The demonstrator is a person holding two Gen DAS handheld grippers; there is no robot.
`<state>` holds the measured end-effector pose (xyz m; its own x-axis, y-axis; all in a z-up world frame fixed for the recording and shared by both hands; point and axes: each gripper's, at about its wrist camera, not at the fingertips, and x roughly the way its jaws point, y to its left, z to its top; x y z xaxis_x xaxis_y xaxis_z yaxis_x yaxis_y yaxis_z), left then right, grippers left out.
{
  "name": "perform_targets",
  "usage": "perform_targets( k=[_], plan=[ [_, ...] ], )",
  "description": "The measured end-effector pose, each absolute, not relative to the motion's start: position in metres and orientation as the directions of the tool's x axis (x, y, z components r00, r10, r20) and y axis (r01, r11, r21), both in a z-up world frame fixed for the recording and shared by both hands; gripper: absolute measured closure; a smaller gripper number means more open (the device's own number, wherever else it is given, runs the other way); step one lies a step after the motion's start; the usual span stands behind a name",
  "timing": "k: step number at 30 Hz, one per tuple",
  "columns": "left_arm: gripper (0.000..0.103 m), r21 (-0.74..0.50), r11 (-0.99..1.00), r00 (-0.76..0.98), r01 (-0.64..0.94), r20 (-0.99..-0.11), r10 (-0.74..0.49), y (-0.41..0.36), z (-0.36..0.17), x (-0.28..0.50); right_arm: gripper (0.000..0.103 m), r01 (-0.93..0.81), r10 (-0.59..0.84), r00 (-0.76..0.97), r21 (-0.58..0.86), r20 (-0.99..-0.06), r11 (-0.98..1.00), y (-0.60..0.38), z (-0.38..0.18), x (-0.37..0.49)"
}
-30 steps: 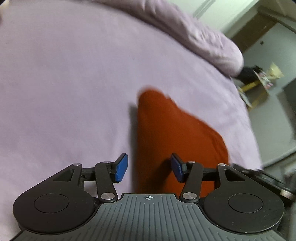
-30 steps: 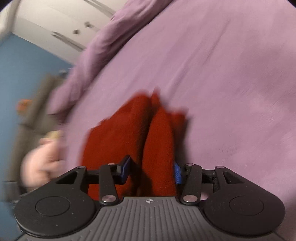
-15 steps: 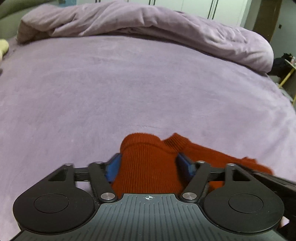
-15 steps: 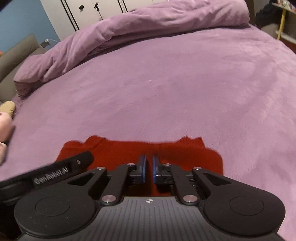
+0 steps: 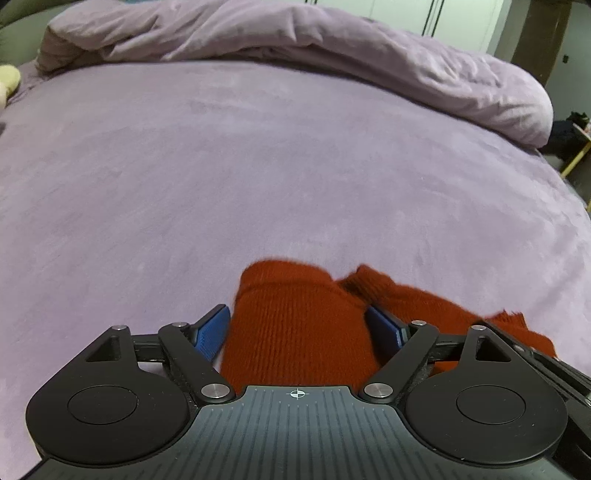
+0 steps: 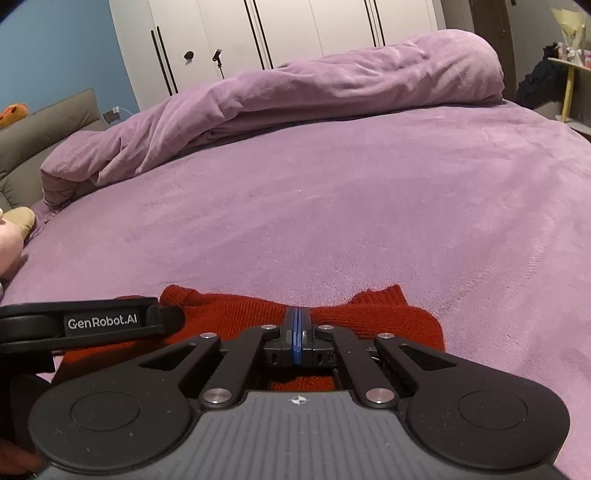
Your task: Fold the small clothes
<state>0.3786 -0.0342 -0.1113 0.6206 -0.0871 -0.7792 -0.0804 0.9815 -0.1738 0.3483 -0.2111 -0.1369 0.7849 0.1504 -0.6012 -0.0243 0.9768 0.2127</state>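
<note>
A small red knit garment (image 5: 299,325) lies on the purple bed cover (image 5: 258,177) close in front of me. My left gripper (image 5: 301,326) is open, its blue pads (image 5: 210,332) standing either side of a bunched fold of the garment. In the right wrist view the garment (image 6: 388,314) spreads flat and wide. My right gripper (image 6: 298,325) is shut, its pads pressed together low over the garment's middle; whether cloth is pinched between them is not clear. The left gripper's body (image 6: 92,321) shows at the left of that view.
A rumpled purple duvet (image 6: 295,103) lies along the far side of the bed. White wardrobes (image 6: 277,33) stand behind it. A grey sofa (image 6: 33,140) and soft toys (image 6: 11,236) are at the left. A yellow stand with dark items (image 6: 565,81) is at the right.
Both grippers swung from a steep downward look to a low level one over the bed. The right gripper closed from open; the garment now lies spread on the cover.
</note>
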Motion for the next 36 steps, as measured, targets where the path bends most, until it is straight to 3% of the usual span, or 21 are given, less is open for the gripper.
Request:
perform_targets(
  k=[4,7,9,15,20,25,27,30,36],
  plan=[
    [0.017,-0.240,0.970,0.645,-0.045,-0.748,-0.155,-0.014,-0.086,0.331,0.098,-0.040,0.147,0.755,0.179,-0.639,0.983,-0.210,-0.113,0.335],
    [0.018,-0.296,0.955,0.667,-0.013,-0.714,-0.212,0.006,-0.071,0.275,0.076,-0.075,0.231,0.771,0.275,-0.593,0.958,-0.227,-0.093,0.283],
    [0.018,-0.318,0.948,0.680,-0.030,-0.702,-0.214,0.018,-0.070,0.230,0.054,-0.059,0.268,0.784,0.362,-0.560,0.930,-0.249,-0.088,0.234],
    [0.018,-0.293,0.955,0.655,-0.038,-0.729,-0.198,0.024,-0.089,0.155,0.052,0.132,0.253,0.742,0.506,-0.620,0.853,-0.294,-0.110,0.131],
    [0.018,-0.215,0.972,0.574,-0.090,-0.809,-0.126,0.021,-0.101,0.168,0.053,0.116,0.269,0.710,0.485,-0.651,0.867,-0.286,-0.118,0.127],
    [0.020,-0.159,0.985,0.566,-0.072,-0.819,-0.091,0.017,-0.095,0.161,0.053,0.109,0.134,0.616,0.253,-0.776,0.961,-0.261,-0.116,0.135],
    [0.018,-0.155,0.986,0.565,-0.063,-0.820,-0.093,0.014,-0.088,0.148,0.039,0.053,0.137,0.617,0.214,-0.775,0.975,-0.249,-0.110,0.129],
    [0.006,-0.150,0.987,0.565,-0.066,-0.820,-0.087,0.010,-0.072,0.138,0.030,0.030,0.124,0.579,0.173,-0.806,0.985,-0.239,-0.106,0.121],
    [0.002,-0.089,0.995,0.567,-0.049,-0.823,-0.046,-0.003,-0.041,0.139,0.007,0.046,0.056,0.491,0.090,-0.869,0.995,-0.220,-0.090,0.124]
  ],
)
